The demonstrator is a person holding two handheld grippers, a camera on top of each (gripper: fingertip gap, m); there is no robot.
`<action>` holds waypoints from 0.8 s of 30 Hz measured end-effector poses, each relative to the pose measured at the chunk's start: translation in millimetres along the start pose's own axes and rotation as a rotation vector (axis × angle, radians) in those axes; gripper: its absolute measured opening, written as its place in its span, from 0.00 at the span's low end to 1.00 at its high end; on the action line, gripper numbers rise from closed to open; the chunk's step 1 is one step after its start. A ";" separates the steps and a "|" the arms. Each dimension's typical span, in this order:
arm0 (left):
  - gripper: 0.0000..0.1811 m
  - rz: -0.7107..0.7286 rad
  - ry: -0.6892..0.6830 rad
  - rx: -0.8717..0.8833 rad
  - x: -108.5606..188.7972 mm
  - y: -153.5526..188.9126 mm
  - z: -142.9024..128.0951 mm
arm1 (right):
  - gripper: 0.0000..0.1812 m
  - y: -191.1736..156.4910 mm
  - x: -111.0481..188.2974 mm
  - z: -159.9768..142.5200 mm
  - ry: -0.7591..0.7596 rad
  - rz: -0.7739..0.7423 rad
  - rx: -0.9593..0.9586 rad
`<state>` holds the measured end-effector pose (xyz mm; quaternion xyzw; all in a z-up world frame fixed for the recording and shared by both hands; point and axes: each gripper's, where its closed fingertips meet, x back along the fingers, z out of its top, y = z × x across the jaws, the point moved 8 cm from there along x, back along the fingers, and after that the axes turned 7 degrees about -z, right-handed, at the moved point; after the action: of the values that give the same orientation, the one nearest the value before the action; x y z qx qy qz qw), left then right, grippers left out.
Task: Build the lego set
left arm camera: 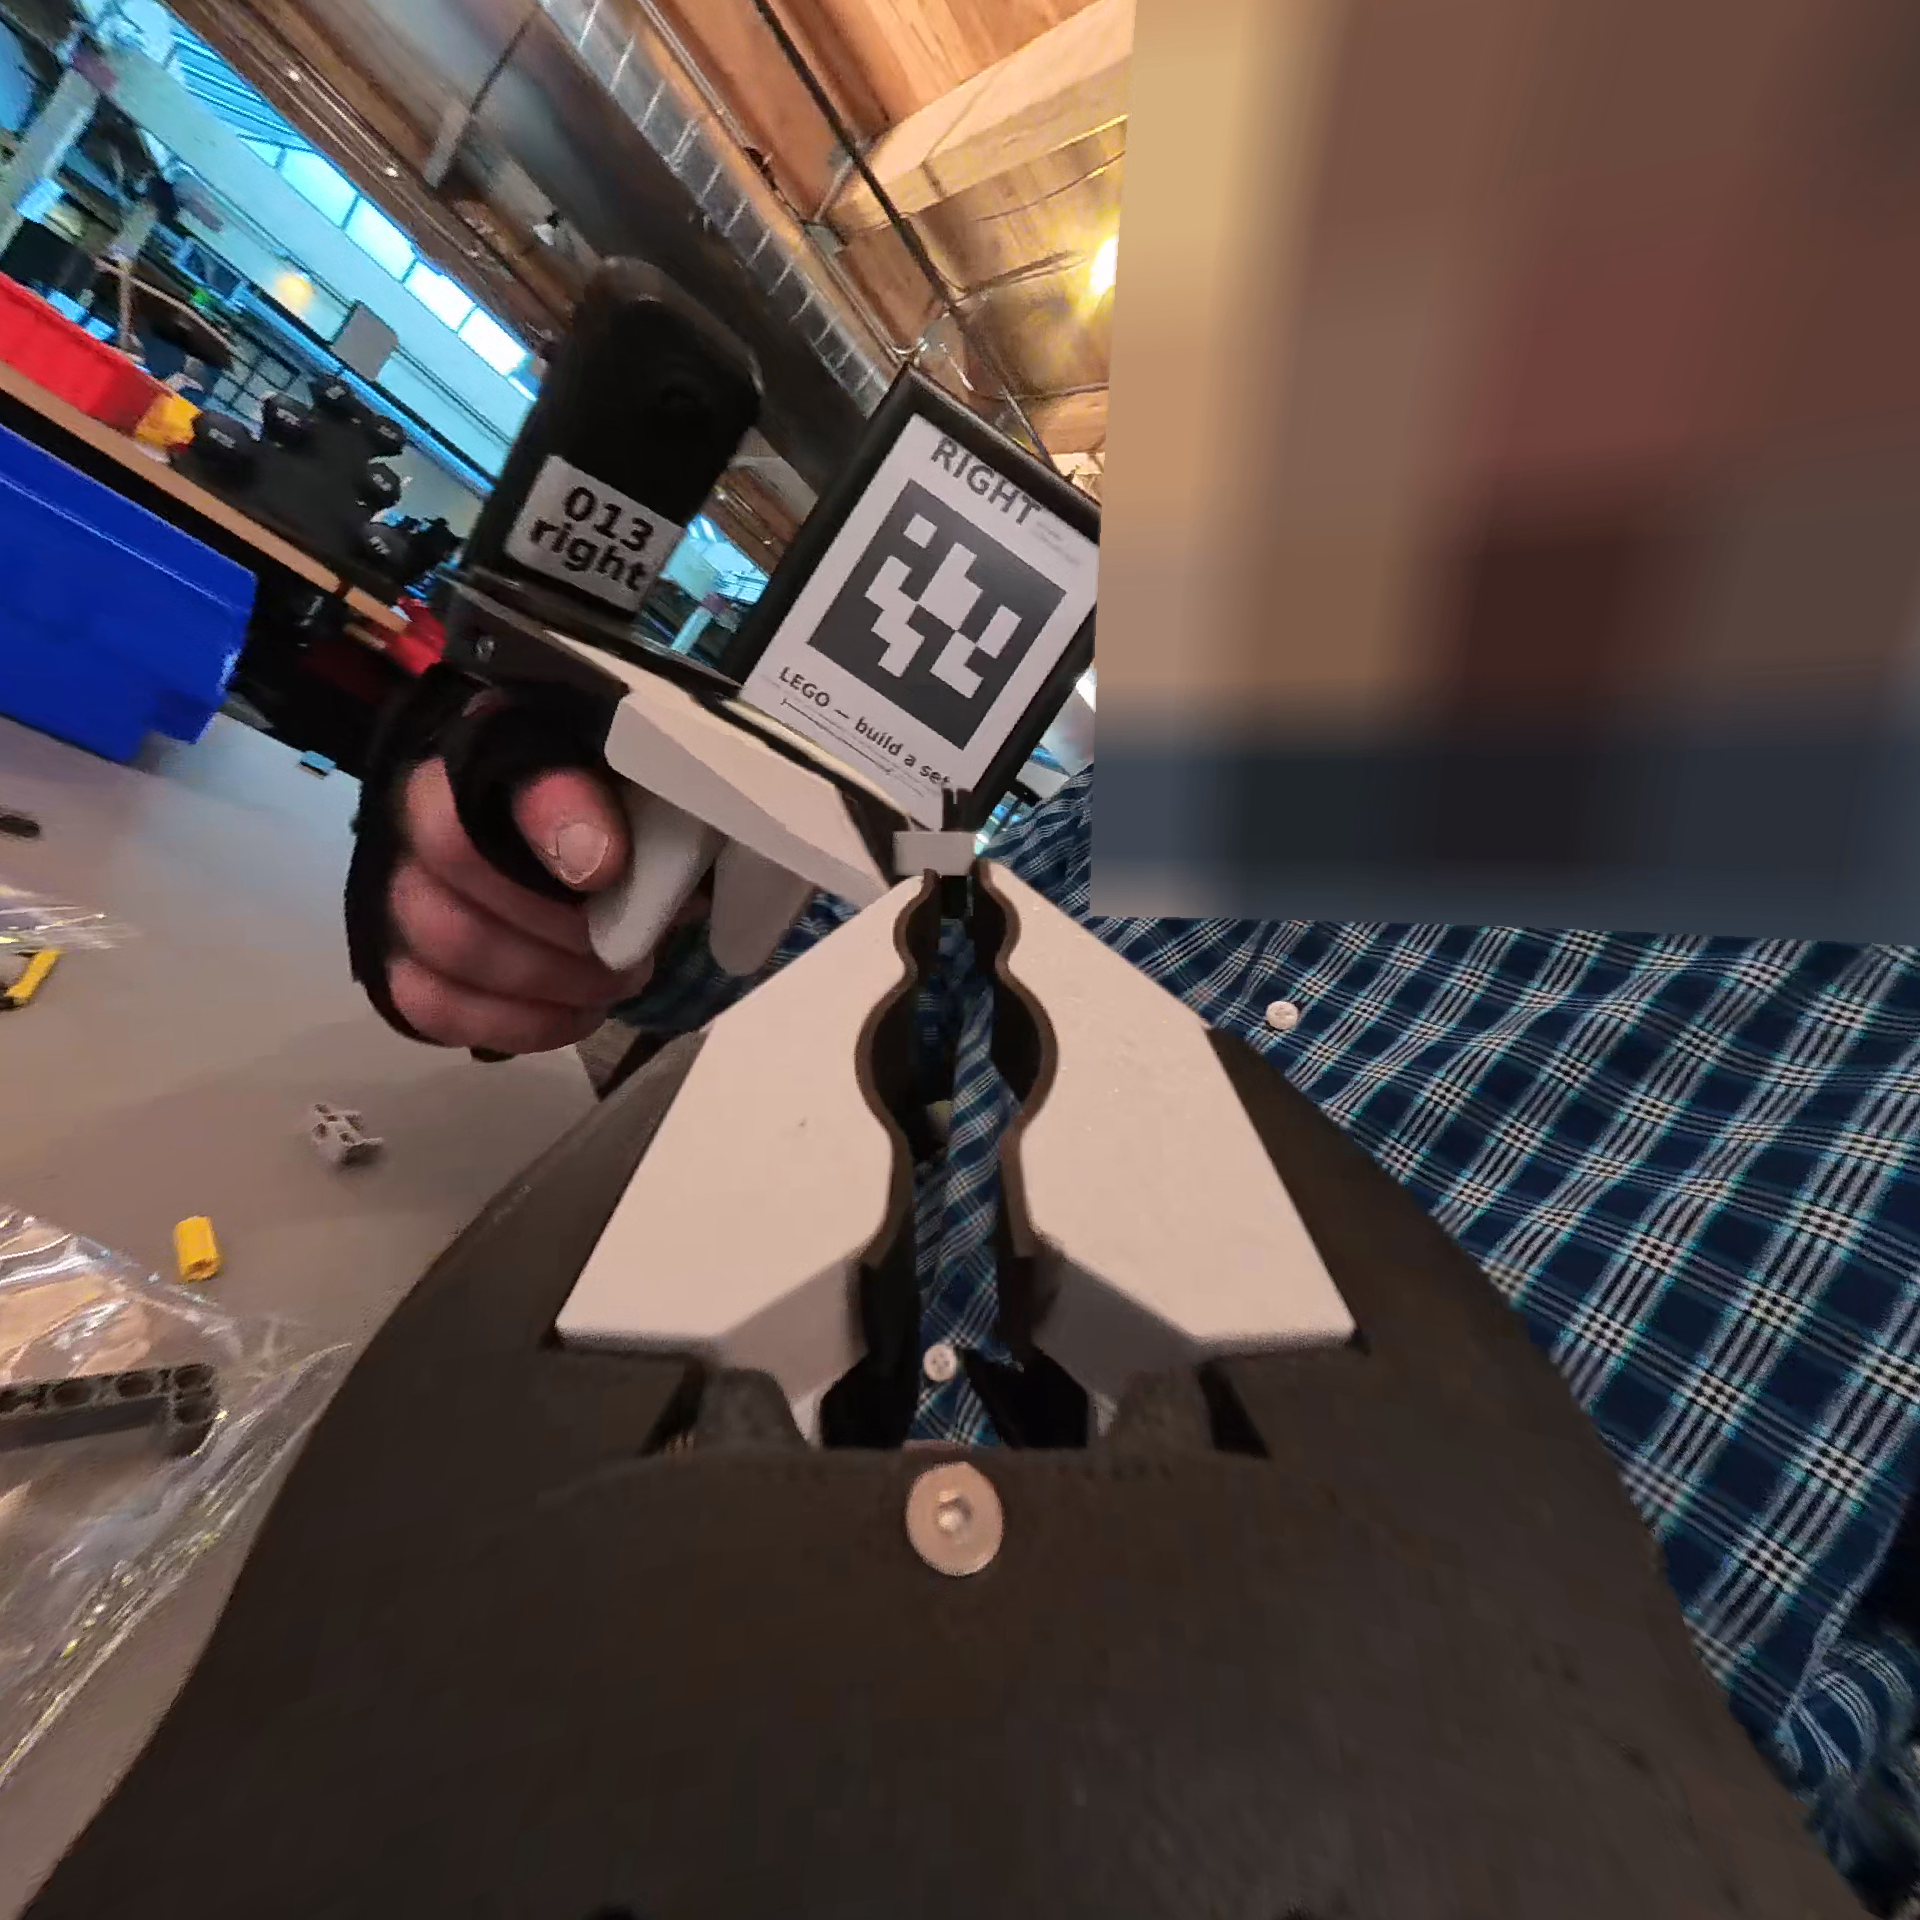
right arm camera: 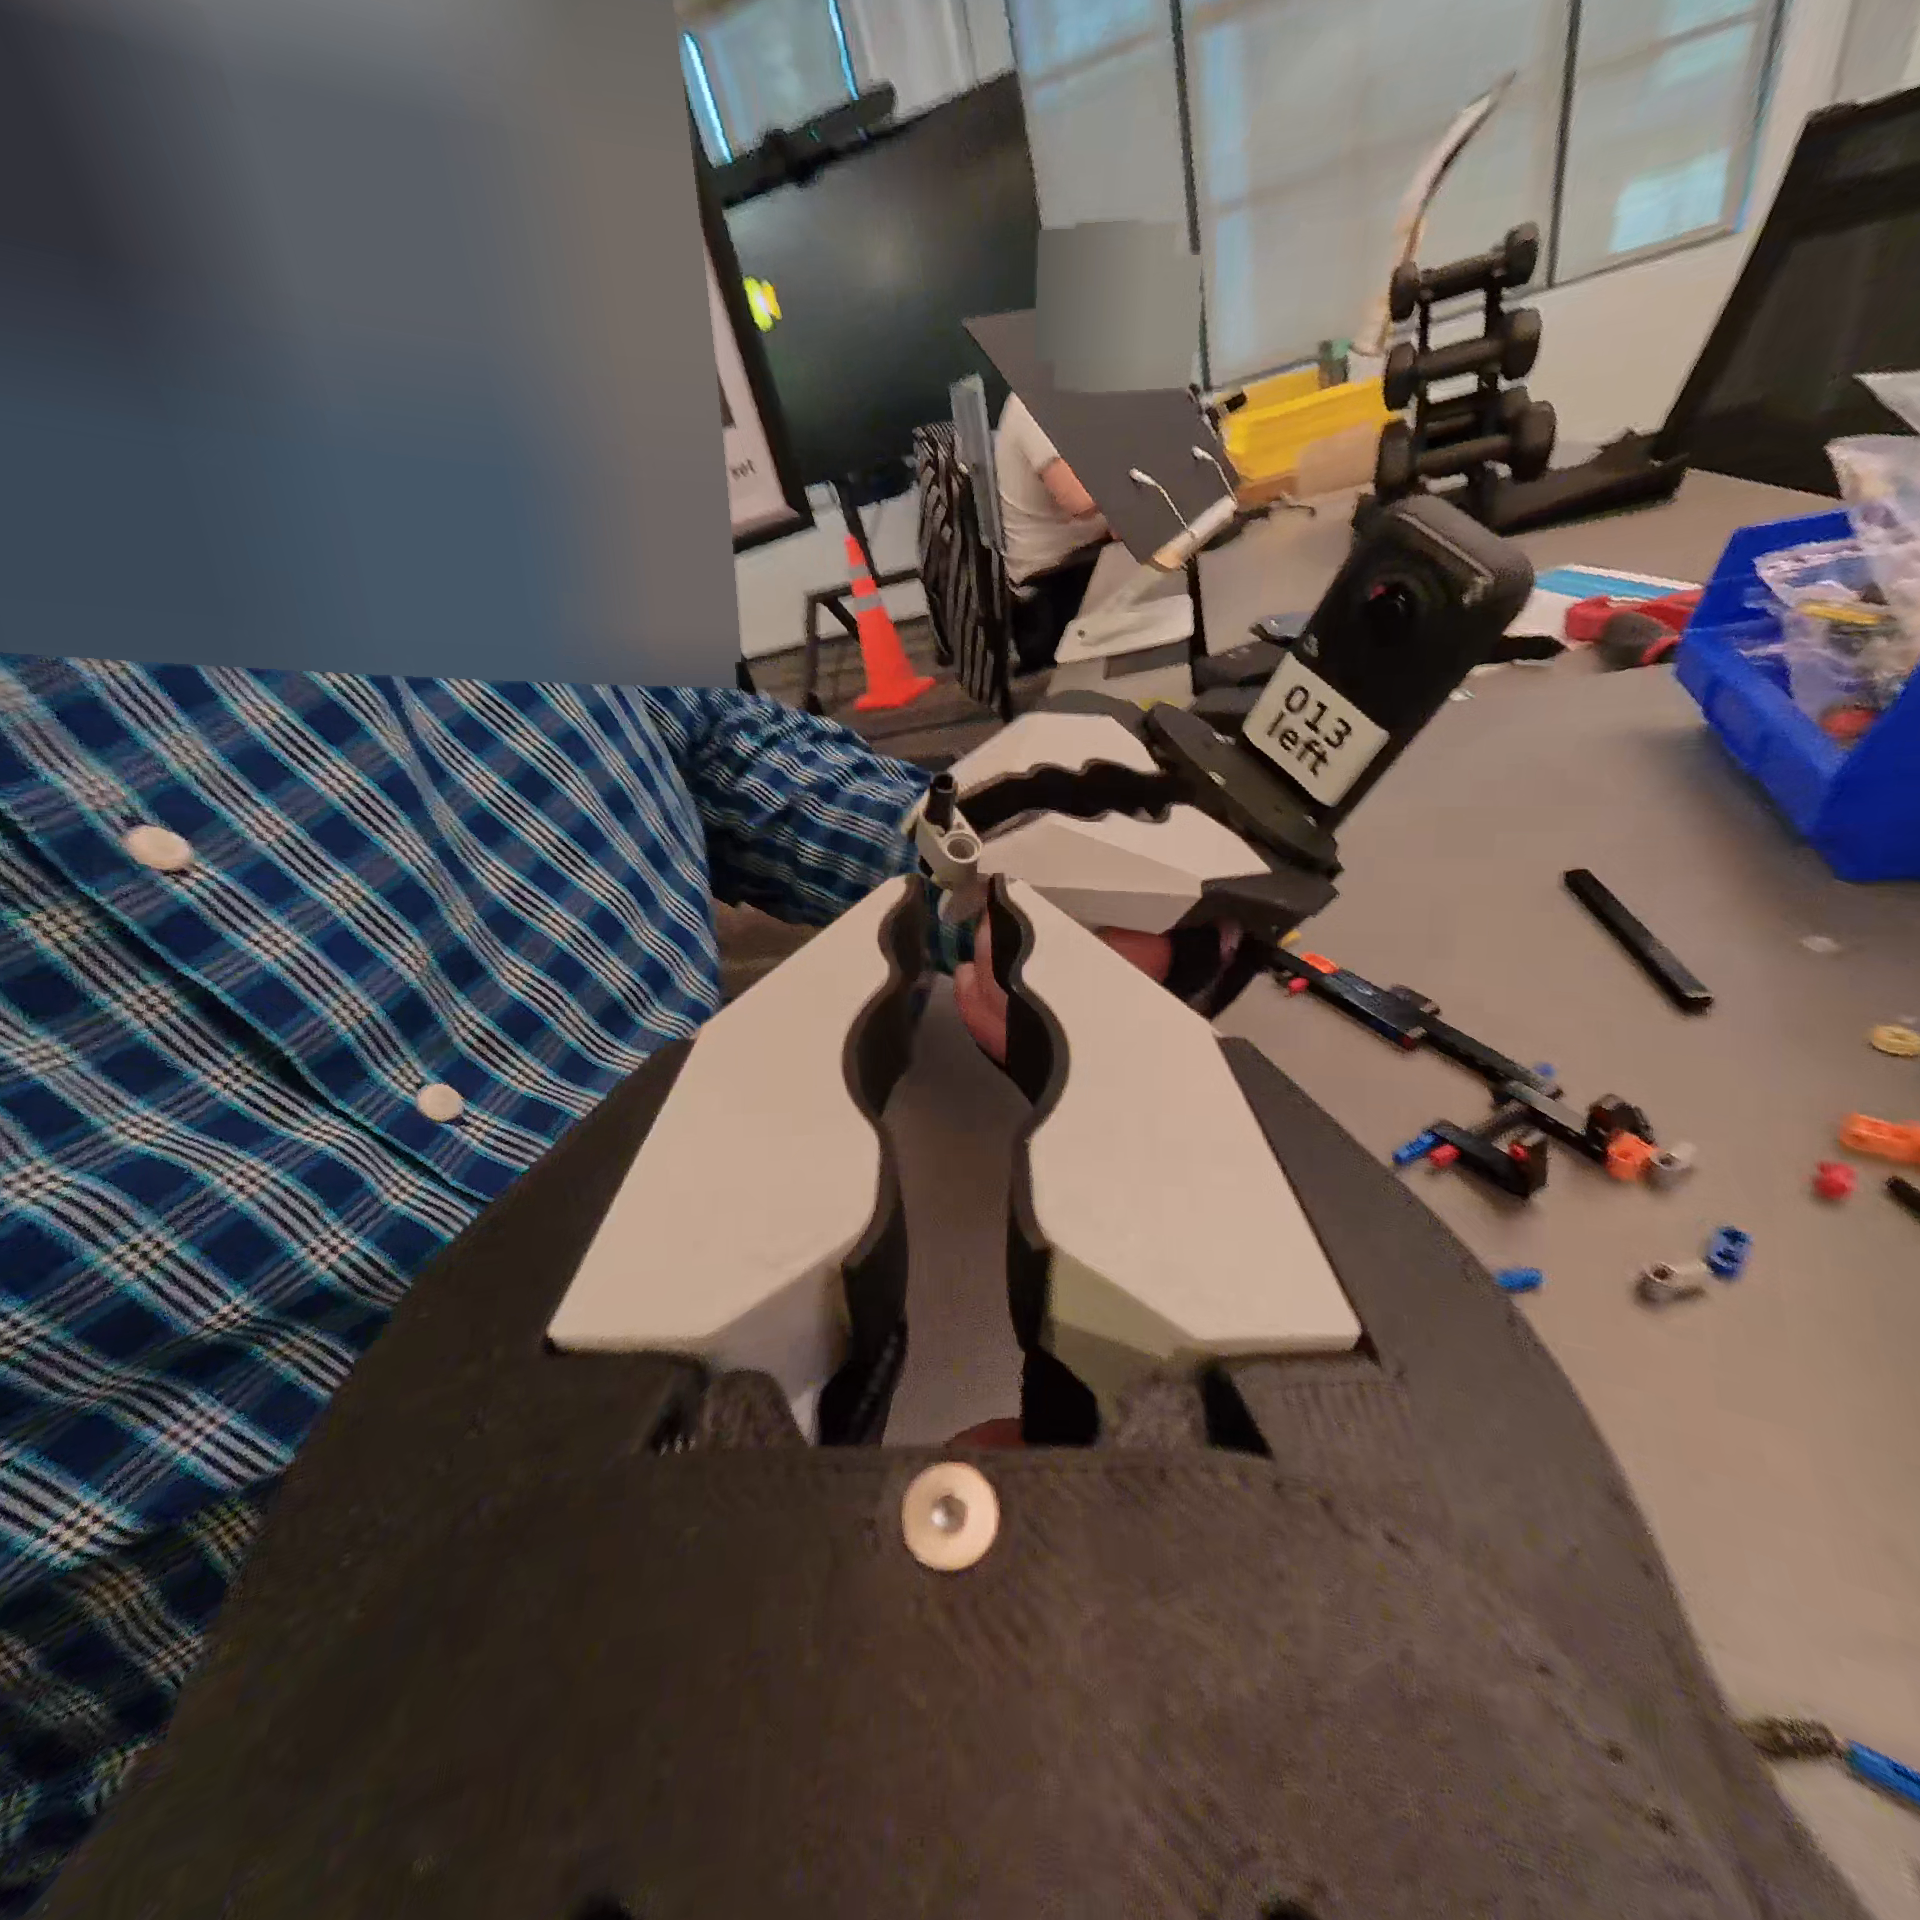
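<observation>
Both grippers meet tip to tip in the air in front of a person's plaid shirt (right arm camera: 312, 935). My right gripper (right arm camera: 953, 896) is shut on a small grey Lego connector (right arm camera: 954, 847), which also shows in the left wrist view (left arm camera: 932, 850). A short black pin (right arm camera: 940, 798) sticks out of the connector. My left gripper (left arm camera: 952, 885) is shut on that pin (left arm camera: 951, 909). The left gripper (right arm camera: 966, 823) shows from the side in the right wrist view. A gloved hand holds the right gripper (left arm camera: 914, 857) in the left wrist view.
On the grey table (right arm camera: 1558, 1455) lie a partly built black Lego assembly (right arm camera: 1475, 1081), a black beam (right arm camera: 1636, 951), loose small pieces (right arm camera: 1694, 1262) and a blue bin (right arm camera: 1808, 717) of bags. The left wrist view shows a grey piece (left arm camera: 343, 1132), a yellow piece (left arm camera: 195, 1247) and a plastic bag (left arm camera: 104, 1455). Only a small space, under 4 cm, lies between the two pairs of fingers.
</observation>
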<state>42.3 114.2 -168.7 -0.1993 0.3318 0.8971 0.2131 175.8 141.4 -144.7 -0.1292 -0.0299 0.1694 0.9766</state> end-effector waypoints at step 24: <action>0.10 0.622 -0.287 -0.271 14.2 -3.6 16.0 | 0.03 18.0 10.1 -2.0 -0.329 -0.250 0.072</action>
<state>28.9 131.2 -166.5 0.0124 0.2214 0.9736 -0.0536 179.8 160.7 -151.1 -0.0600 -0.1986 0.0665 0.9760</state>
